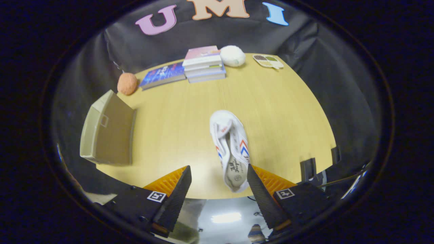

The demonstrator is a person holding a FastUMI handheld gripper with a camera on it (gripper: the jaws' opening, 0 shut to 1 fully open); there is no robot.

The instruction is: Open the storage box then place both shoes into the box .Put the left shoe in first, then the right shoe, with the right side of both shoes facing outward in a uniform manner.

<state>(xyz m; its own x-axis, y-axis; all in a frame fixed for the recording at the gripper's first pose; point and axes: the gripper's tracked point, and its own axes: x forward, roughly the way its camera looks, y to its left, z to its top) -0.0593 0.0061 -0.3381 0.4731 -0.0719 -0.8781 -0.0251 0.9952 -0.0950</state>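
The gripper hangs wide open, holding nothing. A white shoe lies on the surface between its fingers, heel near. The storage box stands far left.

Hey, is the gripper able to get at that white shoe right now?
Probably yes: the gripper is open, and the white shoe lies on the table between its fingers, heel end near the right one, nothing in between.
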